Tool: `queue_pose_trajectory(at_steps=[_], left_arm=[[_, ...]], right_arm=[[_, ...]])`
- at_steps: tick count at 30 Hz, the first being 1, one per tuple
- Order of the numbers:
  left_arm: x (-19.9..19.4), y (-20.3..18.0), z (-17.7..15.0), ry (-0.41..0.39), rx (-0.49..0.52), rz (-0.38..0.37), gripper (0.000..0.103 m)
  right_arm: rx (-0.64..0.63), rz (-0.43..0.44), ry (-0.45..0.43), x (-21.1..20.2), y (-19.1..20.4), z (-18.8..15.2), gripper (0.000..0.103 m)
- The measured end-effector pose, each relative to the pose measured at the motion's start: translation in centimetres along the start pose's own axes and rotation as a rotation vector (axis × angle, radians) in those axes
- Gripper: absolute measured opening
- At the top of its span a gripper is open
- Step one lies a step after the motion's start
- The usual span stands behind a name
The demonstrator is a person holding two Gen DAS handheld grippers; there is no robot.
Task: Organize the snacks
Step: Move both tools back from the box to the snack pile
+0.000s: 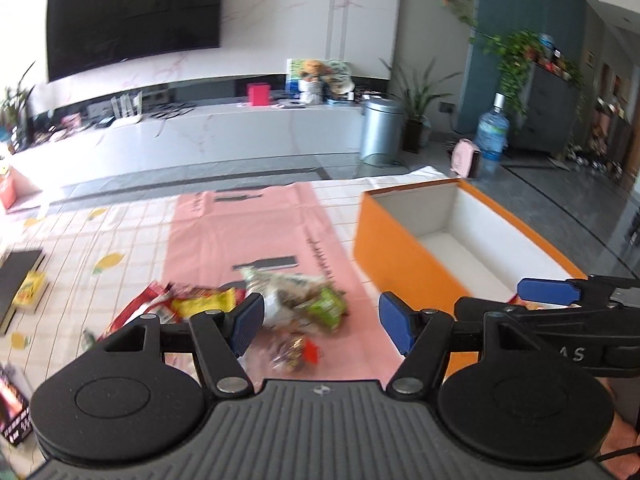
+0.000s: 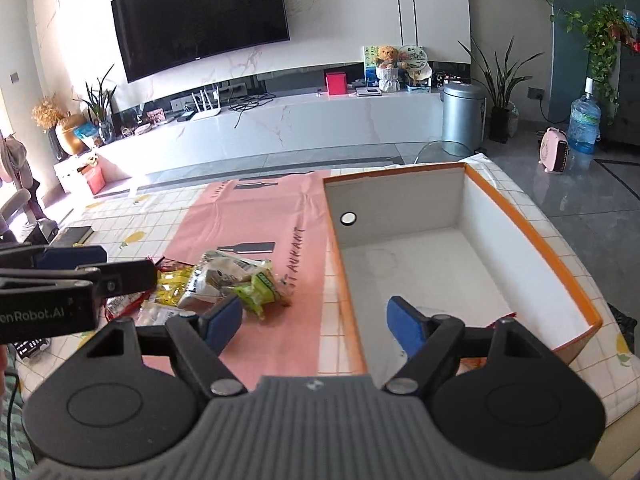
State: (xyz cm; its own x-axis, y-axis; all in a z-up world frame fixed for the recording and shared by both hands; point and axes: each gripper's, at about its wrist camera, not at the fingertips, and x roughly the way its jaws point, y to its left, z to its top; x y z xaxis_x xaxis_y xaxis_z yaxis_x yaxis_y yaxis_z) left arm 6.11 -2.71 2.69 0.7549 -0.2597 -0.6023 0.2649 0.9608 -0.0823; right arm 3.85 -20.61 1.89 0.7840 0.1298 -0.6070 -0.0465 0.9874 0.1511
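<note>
On the pink plastic sheet [image 2: 256, 216] covering the checked desk, a loose heap of crinkly snack packets [image 1: 280, 300] lies beside the open orange cardboard box with white lining [image 2: 520, 224]. Left gripper [image 1: 320, 320] and right gripper [image 2: 316, 320] both hover with jaws spread and empty. Slippery overlapping packets could slide apart, or a pinch could snag the sheet

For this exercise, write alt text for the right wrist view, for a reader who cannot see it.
A pair of open, empty tongs points over a table at an orange box with a white inside. A pile of snack packets lies on a pink sheet to the box's left, with the other tongs at the left edge.
</note>
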Motion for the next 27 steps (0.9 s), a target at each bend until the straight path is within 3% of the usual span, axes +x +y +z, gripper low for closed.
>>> queue_pose_trajectory(at_steps=[6,11,15,18,22,27], left_arm=[[0.6,4.9,-3.6,0.008,-0.095,0.038,0.077],[1.9,7.7,-5.4,0.046,-0.163,0.021,0.072],[3.2,8.1,-6.4,0.065,-0.149,0.013,0.072],[4.5,8.5,-6.9,0.092,-0.124,0.055,0.072],[5.9,10.2,-7.2,0.117,-0.162,0.083,0.083],[8.0,12.0,-7.3,0.156,-0.22,0.091,0.083]], right_arm=[[-0.017,0.028,0.006,2.8,3.9,-2.1,0.07],[-0.063,0.039,0.06,5.7,5.6,-3.1,0.063],[-0.079,0.047,0.093,8.1,6.2,-3.6,0.061],[-0.07,0.061,0.124,10.0,6.4,-3.6,0.061],[-0.067,0.08,0.145,12.0,7.1,-3.7,0.061],[-0.074,0.104,0.161,14.4,8.0,-3.6,0.061]])
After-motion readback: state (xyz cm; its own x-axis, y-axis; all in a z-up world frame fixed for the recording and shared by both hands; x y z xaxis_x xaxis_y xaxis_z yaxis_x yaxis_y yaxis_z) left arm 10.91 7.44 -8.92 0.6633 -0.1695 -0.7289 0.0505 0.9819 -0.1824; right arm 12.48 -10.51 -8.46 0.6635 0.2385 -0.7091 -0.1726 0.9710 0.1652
